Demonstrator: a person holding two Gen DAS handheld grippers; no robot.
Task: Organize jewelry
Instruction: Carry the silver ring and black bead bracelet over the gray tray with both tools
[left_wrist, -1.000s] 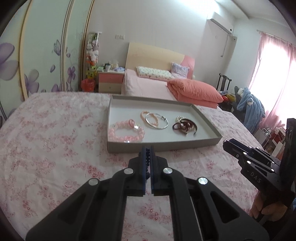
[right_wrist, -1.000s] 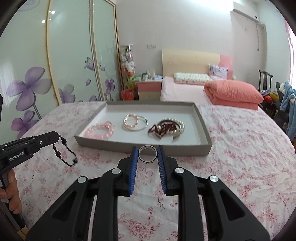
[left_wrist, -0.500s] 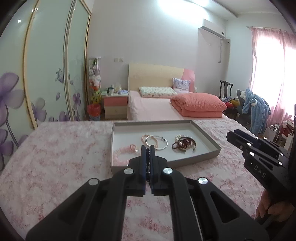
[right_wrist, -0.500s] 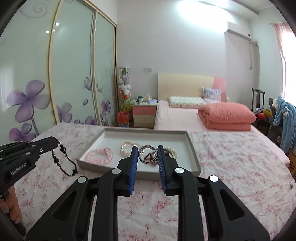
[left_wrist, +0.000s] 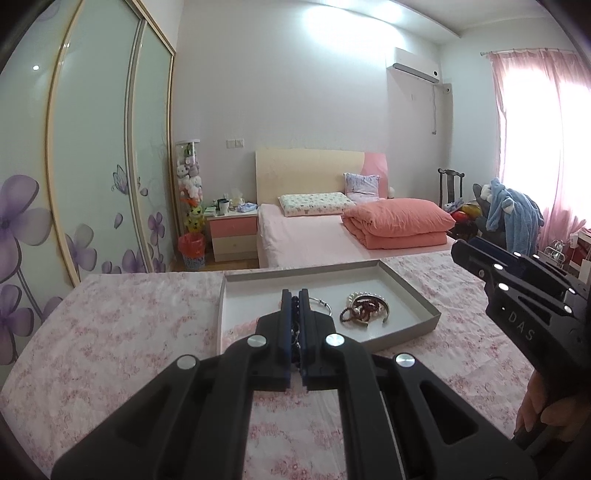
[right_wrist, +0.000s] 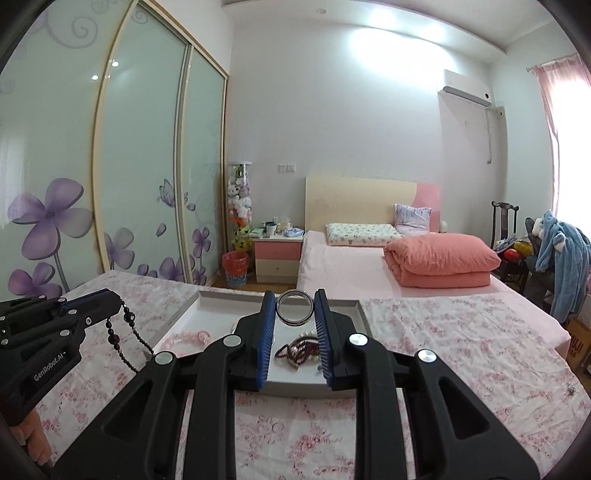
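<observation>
My left gripper (left_wrist: 295, 295) is shut on a string of dark beads (left_wrist: 294, 306); the beads hang from its tip in the right wrist view (right_wrist: 125, 341). My right gripper (right_wrist: 294, 295) is shut on a silver bangle (right_wrist: 294, 308), held upright. Both are raised in front of a grey tray (left_wrist: 413, 295) on the floral bedspread (left_wrist: 129, 314). The tray holds a silver bangle (left_wrist: 321, 304), a tangle of pearl and dark red bracelets (left_wrist: 364, 310) and a pink bead bracelet (right_wrist: 188, 336).
A second bed with an orange folded quilt (left_wrist: 397, 221) stands behind. A pink nightstand (left_wrist: 232, 232) and red bin (left_wrist: 191, 249) are at the back left. Sliding flower-print wardrobe doors (left_wrist: 92, 166) line the left. A chair with blue clothes (left_wrist: 513, 214) is right.
Both grippers have risen and tilted up, so the tray has dropped lower in both views and more of the room shows. Both keep their hold.
</observation>
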